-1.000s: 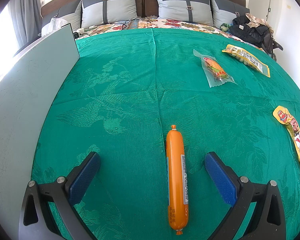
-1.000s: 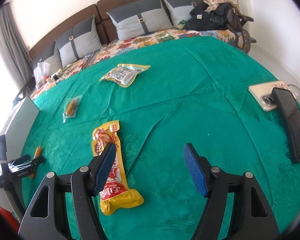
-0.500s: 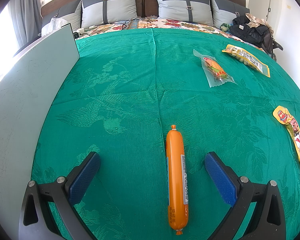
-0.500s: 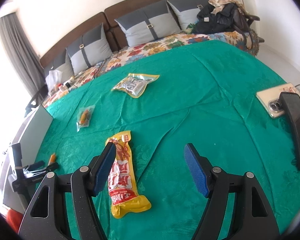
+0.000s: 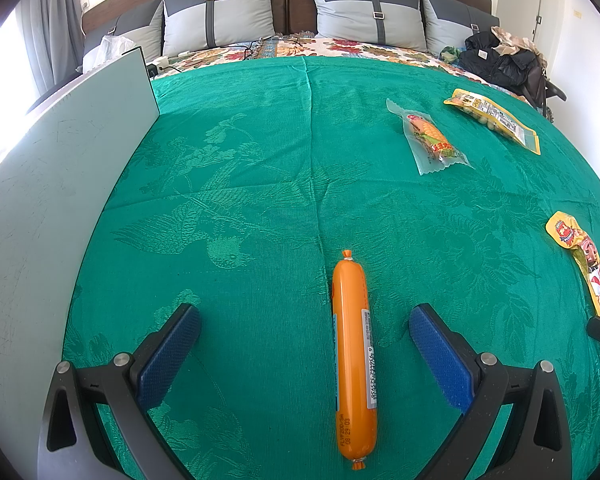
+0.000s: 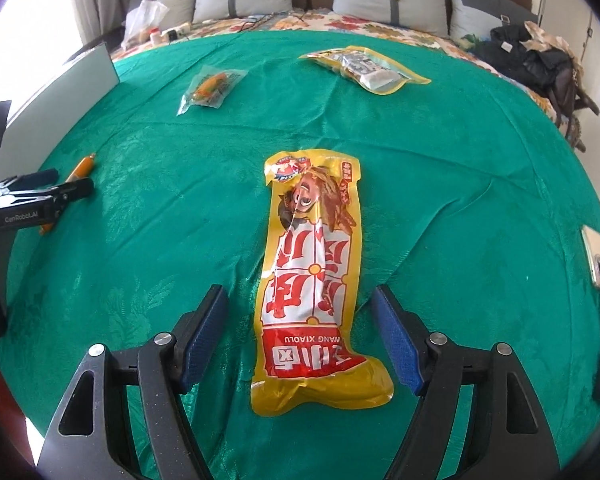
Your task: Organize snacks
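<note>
Swinging in since a moment ago, the right claw (image 6: pixel 298 334), spread wide, now straddles the yellow snack packet (image 6: pixel 312 280) lying mid-bed, apparently lined up to grasp it, while the left claw (image 5: pixel 304 348), also spread, brackets the orange sausage (image 5: pixel 354 360) near the bed's left edge.

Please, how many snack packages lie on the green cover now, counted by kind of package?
Sausage sticks in orange casing: 1
Long yellow-and-red packs: 1
Clear packs with an orange snack inside: 1
Flat yellow-edged pouches: 1
Total: 4
</note>
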`<control>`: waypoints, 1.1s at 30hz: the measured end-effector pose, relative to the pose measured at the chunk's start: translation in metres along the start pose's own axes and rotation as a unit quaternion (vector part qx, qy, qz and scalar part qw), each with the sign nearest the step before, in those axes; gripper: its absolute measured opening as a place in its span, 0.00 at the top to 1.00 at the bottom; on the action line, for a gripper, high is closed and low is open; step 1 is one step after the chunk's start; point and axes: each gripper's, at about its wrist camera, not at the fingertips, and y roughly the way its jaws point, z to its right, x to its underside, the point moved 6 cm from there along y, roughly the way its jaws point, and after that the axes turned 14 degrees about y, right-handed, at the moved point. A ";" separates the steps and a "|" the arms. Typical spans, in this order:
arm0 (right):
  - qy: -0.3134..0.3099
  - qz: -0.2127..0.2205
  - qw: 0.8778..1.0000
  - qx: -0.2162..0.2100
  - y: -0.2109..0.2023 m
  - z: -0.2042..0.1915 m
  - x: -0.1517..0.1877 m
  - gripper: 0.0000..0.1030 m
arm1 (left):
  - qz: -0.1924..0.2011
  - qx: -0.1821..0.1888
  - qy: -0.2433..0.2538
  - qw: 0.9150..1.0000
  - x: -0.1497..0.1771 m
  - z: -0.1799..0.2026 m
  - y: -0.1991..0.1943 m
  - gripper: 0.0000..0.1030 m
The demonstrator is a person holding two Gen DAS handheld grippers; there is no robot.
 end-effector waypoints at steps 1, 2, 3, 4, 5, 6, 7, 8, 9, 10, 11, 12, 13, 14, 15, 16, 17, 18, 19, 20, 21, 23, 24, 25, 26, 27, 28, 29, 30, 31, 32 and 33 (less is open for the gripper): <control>-0.002 -0.001 1.000 0.002 0.000 0.001 0.000 0.27 | 0.000 0.000 0.000 1.000 0.000 0.000 0.000 0.00; -0.003 -0.002 1.000 0.003 -0.001 -0.001 0.001 0.27 | 0.000 0.000 0.000 1.000 0.000 0.000 0.000 0.00; -0.003 -0.003 1.000 0.005 0.000 -0.002 0.001 0.27 | 0.000 0.000 0.000 1.000 0.000 0.000 0.000 0.00; -0.003 -0.003 1.000 0.006 0.000 -0.002 0.001 0.27 | 0.000 0.000 0.000 1.000 0.000 0.000 0.000 0.00; -0.003 -0.003 1.000 0.007 0.000 -0.003 0.001 0.27 | 0.000 0.000 0.000 1.000 0.000 0.000 0.000 0.00; -0.004 -0.002 1.000 0.007 0.001 -0.003 0.001 0.27 | 0.000 0.000 0.000 1.000 0.000 0.000 0.000 0.00; -0.004 0.000 1.000 0.008 0.001 -0.003 0.001 0.27 | 0.000 0.000 0.000 1.000 0.000 0.000 0.000 0.00; -0.003 0.001 1.000 0.007 0.001 -0.003 0.001 0.26 | 0.000 0.000 0.000 1.000 0.000 0.000 0.000 0.00; -0.002 0.004 1.000 0.008 0.001 -0.003 0.001 0.26 | 0.000 0.000 0.000 1.000 0.000 0.000 0.000 0.00; -0.001 0.006 1.000 0.009 0.001 -0.003 0.002 0.25 | 0.000 0.000 0.000 1.000 0.000 0.000 0.000 0.00; 0.001 0.005 1.000 0.008 0.001 -0.004 0.002 0.24 | 0.000 0.000 0.000 1.000 0.000 0.000 0.000 0.00; 0.001 0.003 1.000 0.007 0.001 -0.004 0.003 0.23 | 0.000 0.000 0.000 1.000 0.000 0.000 0.000 0.00; 0.003 -0.001 1.000 0.008 0.001 -0.004 0.003 0.23 | -0.003 0.001 0.001 1.000 0.001 0.000 0.000 0.00; 0.006 -0.010 1.000 0.010 0.001 -0.005 0.003 0.23 | -0.014 0.005 0.002 1.000 0.002 0.001 -0.001 0.00; 0.010 -0.024 1.000 0.013 0.001 -0.005 0.002 0.23 | -0.034 0.011 0.004 0.999 0.003 0.001 -0.002 0.00; 0.015 -0.043 0.999 0.016 0.002 -0.005 0.001 0.23 | -0.060 0.019 0.007 0.998 0.004 0.003 -0.002 0.00; 0.016 -0.064 0.998 0.022 0.004 -0.005 -0.001 0.23 | -0.088 0.028 0.013 0.996 0.003 0.004 -0.001 0.00; 0.008 -0.088 0.996 0.030 0.007 -0.008 -0.003 0.23 | -0.111 0.040 0.023 0.993 0.002 0.007 0.001 0.00; -0.005 -0.112 0.993 0.036 0.010 -0.010 -0.006 0.22 | -0.130 0.050 0.033 0.990 0.001 0.009 0.002 0.00; -0.012 -0.137 0.990 0.036 0.013 -0.013 -0.010 0.23 | -0.145 0.060 0.044 0.987 0.000 0.011 0.003 0.00; -0.014 -0.157 0.987 0.038 0.016 -0.013 -0.014 0.26 | -0.155 0.068 0.055 0.984 0.000 0.013 0.004 0.00; -0.029 -0.178 0.982 0.052 0.018 -0.015 -0.023 0.49 | -0.165 0.074 0.071 0.981 0.001 0.018 0.003 0.01; -0.032 -0.189 0.980 0.049 0.019 -0.016 -0.026 0.53 | -0.163 0.076 0.076 0.981 0.001 0.021 0.002 0.04; -0.035 -0.202 0.978 0.046 0.020 -0.017 -0.026 0.53 | -0.158 0.079 0.083 0.981 0.000 0.025 -0.002 0.08; -0.042 -0.206 0.976 0.048 0.020 -0.018 -0.025 0.54 | -0.149 0.082 0.091 0.981 -0.002 0.029 -0.006 0.22; -0.043 -0.209 0.976 0.047 0.019 -0.018 -0.024 0.55 | -0.141 0.085 0.099 0.981 -0.005 0.032 -0.011 0.49; -0.032 -0.213 0.976 0.038 0.017 -0.017 -0.023 0.55 | -0.138 0.083 0.104 0.981 -0.007 0.034 -0.015 0.68; -0.012 -0.216 0.976 0.021 0.013 -0.015 -0.025 0.55 | -0.142 0.078 0.105 0.981 -0.008 0.034 -0.016 0.82; 0.009 -0.216 0.976 0.003 0.009 -0.012 -0.025 0.57 | -0.140 0.086 0.102 0.981 -0.008 0.033 -0.018 0.85; 0.026 -0.213 0.977 -0.010 0.004 -0.009 -0.026 0.58 | -0.134 0.093 0.097 0.982 -0.009 0.032 -0.020 0.85; 0.042 -0.210 0.977 -0.019 0.000 -0.005 -0.027 0.58 | -0.128 0.095 0.090 0.983 -0.009 0.029 -0.024 0.85; 0.059 -0.204 0.977 -0.030 -0.006 -0.002 -0.028 0.58 | -0.120 0.100 0.080 0.985 -0.009 0.026 -0.029 0.85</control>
